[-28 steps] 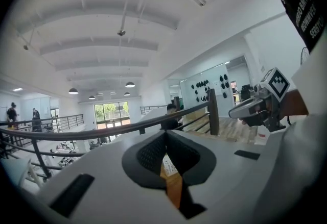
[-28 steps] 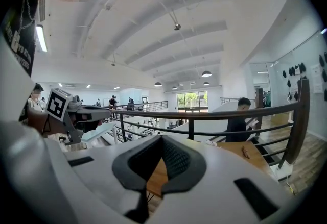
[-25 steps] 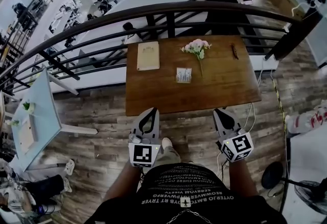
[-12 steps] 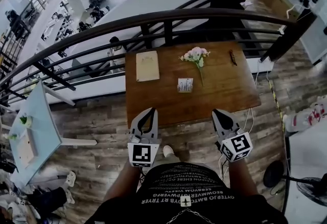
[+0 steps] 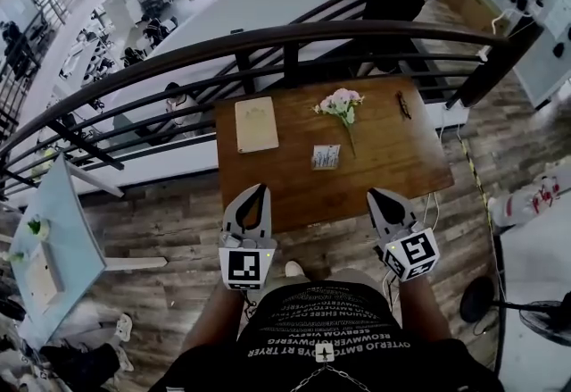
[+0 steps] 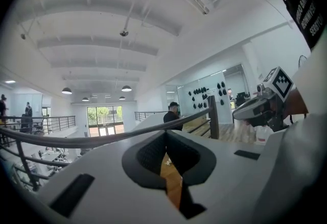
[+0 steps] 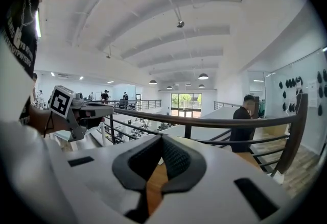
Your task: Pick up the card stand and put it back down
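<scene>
Card stand (image 5: 326, 156) sits on table (image 5: 401, 158), long edge left-right; left claw (image 5: 258, 188) and right claw (image 5: 374, 195) closed, empty.

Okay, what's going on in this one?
A person stands at a wooden table by a railing, a gripper in each hand. The left gripper and right gripper are both shut and empty, held by the table's near edge. The card stand sits untouched mid-table, pink flowers beyond it. The pickup is not yet started.

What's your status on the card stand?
Left gripper, right gripper shut, empty. Card stand on table, untouched. Flowers behind it, nothing in between.
</scene>
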A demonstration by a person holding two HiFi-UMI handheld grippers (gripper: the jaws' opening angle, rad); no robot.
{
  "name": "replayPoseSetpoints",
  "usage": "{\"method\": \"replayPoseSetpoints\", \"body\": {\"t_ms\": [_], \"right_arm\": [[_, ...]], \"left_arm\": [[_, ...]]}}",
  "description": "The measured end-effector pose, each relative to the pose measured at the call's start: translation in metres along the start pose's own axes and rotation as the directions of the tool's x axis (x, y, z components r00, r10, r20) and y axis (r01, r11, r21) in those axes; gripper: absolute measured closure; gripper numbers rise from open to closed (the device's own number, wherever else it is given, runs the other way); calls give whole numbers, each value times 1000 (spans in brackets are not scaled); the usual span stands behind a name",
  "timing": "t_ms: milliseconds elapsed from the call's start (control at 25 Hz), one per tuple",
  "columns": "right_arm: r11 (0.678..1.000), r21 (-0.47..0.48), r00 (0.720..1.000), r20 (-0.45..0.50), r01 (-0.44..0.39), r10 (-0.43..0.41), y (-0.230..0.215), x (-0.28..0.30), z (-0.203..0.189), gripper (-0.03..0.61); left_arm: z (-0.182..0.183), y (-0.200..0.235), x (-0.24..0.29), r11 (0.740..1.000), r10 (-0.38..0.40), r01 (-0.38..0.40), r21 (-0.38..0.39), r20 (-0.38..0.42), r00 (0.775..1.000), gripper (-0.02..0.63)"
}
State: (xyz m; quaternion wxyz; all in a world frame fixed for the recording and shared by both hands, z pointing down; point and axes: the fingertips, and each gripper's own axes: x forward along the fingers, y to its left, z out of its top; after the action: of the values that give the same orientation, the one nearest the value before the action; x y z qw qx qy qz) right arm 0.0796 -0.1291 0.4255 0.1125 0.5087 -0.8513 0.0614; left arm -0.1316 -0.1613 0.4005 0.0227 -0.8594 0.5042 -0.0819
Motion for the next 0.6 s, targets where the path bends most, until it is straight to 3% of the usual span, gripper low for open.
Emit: {"method": "replayPoseSetpoints", "body": {"t_ms": [280,600], "right_arm": [[999,-15,999,-10,34,-34,-12,7,-1,565],[1000,15,999,-40,-2,2,-30,39,-20,565]], "left_arm": [[-16,2,9,1000,-21,20,-15,-30,999,591],[-26,7,31,1000,2,-3,-14,-59,998,591]]}}
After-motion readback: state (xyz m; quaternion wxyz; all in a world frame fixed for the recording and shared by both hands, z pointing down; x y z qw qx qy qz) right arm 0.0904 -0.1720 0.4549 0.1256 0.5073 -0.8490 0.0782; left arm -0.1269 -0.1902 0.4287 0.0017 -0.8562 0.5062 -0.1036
